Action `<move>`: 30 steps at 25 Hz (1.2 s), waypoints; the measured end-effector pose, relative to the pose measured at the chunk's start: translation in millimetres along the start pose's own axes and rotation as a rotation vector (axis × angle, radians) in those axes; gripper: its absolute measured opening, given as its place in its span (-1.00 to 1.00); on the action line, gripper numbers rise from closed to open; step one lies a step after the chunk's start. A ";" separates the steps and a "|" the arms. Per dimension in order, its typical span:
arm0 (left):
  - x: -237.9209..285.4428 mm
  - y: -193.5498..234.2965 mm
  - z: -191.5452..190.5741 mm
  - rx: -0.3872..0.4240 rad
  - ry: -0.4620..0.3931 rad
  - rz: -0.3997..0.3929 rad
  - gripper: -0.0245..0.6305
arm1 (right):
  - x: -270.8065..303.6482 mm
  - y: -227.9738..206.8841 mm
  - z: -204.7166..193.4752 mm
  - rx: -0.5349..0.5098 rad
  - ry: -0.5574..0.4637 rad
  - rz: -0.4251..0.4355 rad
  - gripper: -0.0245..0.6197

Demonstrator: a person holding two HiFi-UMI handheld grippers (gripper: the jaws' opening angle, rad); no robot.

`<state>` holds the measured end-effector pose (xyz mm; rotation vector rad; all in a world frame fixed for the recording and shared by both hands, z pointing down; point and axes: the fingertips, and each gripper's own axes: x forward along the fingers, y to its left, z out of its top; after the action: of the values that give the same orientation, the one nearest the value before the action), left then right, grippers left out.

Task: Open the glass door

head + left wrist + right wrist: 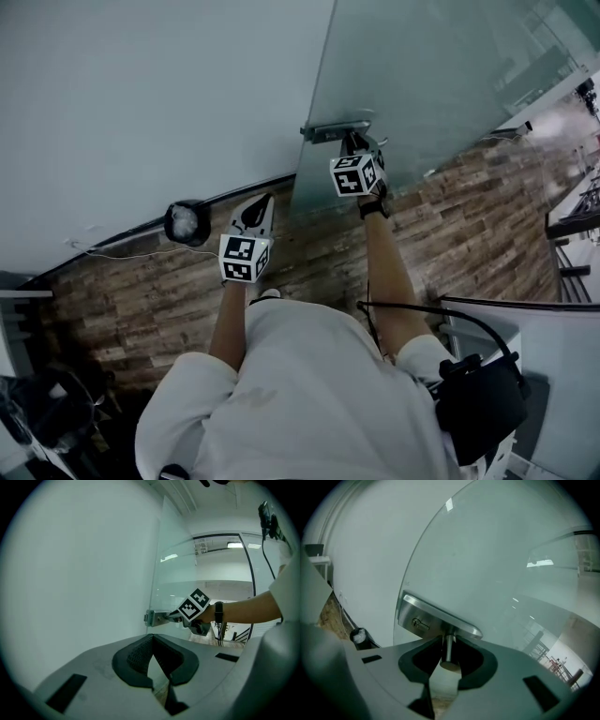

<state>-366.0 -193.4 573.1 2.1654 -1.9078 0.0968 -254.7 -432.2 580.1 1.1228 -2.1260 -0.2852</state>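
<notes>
The glass door [422, 84] stands ahead of me on the right, its near edge just beside the plain white wall [141, 94]. It is a frameless sheet of clear, faintly green glass that shows reflections of ceiling lights. A brushed-metal lock plate [426, 618] with a keyhole is clamped at its edge. A round metal handle [448, 646] sticks out from that plate.

My right gripper [447, 660] is clenched on the handle, its dark ribbed pads pressing on either side of the stem. My left gripper [152, 651] hangs to the left with its jaws closed together on nothing, pointing at the wall near the door's edge.

Wood-plank floor [469, 225] runs below the door. A small black round thing [187, 223] sits on the floor against the wall, left of the door. A thin cable [122, 246] trails along the skirting beside it. Nothing lies between my grippers and the glass. A black bag [483, 403] hangs at my right hip.
</notes>
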 end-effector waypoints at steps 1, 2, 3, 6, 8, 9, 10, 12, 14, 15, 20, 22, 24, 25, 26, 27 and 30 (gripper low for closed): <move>3.5 8.8 1.4 0.005 0.004 -0.006 -0.92 | 6.8 0.7 4.0 0.006 0.000 -0.007 -0.64; 8.3 16.8 2.9 0.011 0.008 -0.015 -0.92 | 14.0 0.3 8.4 0.013 -0.001 -0.015 -0.64; 13.7 24.0 4.9 0.017 0.013 -0.025 -0.92 | 21.0 -0.8 13.3 0.019 -0.002 -0.024 -0.64; 27.1 38.3 11.3 0.025 0.026 -0.051 -0.92 | 35.8 -0.9 24.0 0.041 0.006 -0.029 -0.64; 40.4 42.0 15.7 0.015 0.032 -0.063 -0.92 | 43.0 -1.2 29.1 0.044 0.000 -0.019 -0.64; 50.6 42.0 17.5 0.009 0.035 -0.070 -0.92 | 47.5 -3.0 31.6 0.039 -0.008 -0.013 -0.64; 61.7 40.6 18.7 0.007 0.039 -0.078 -0.92 | 52.7 -5.2 34.0 0.037 -0.019 -0.006 -0.64; 82.6 36.9 19.4 0.015 0.051 -0.092 -0.92 | 62.4 -7.6 38.1 0.044 -0.045 0.013 -0.64; 101.7 35.6 19.9 0.021 0.065 -0.090 -0.92 | 69.1 -6.6 41.9 0.035 -0.069 0.031 -0.63; 111.2 35.9 21.5 0.024 0.070 -0.086 -0.92 | 71.7 -6.1 44.3 0.033 -0.082 0.040 -0.64; 151.1 31.7 42.7 0.063 0.063 -0.106 -0.92 | 84.5 -6.6 56.3 0.056 -0.123 0.063 -0.63; 164.9 31.9 48.3 0.081 0.062 -0.130 -0.92 | 93.7 -7.2 60.9 0.054 -0.122 0.049 -0.62; 172.9 32.8 51.6 0.090 0.062 -0.167 -0.92 | 100.8 -6.1 62.5 0.083 -0.103 0.043 -0.63; 176.5 34.4 52.6 0.093 0.063 -0.191 -0.92 | 104.4 -4.6 63.4 0.093 -0.091 0.039 -0.63; 181.8 36.9 53.4 0.098 0.064 -0.219 -0.92 | 109.7 -3.5 65.4 0.096 -0.081 0.033 -0.63; 190.1 39.9 54.4 0.106 0.067 -0.248 -0.92 | 117.3 -3.9 68.4 0.095 -0.078 0.024 -0.63; 221.0 45.8 58.7 0.133 0.078 -0.334 -0.92 | 127.9 -22.1 79.7 0.204 -0.179 -0.036 -0.63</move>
<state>-387.1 -425.7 570.6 2.4953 -1.5122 0.2468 -342.4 -556.5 573.2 1.2954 -2.3359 -0.1941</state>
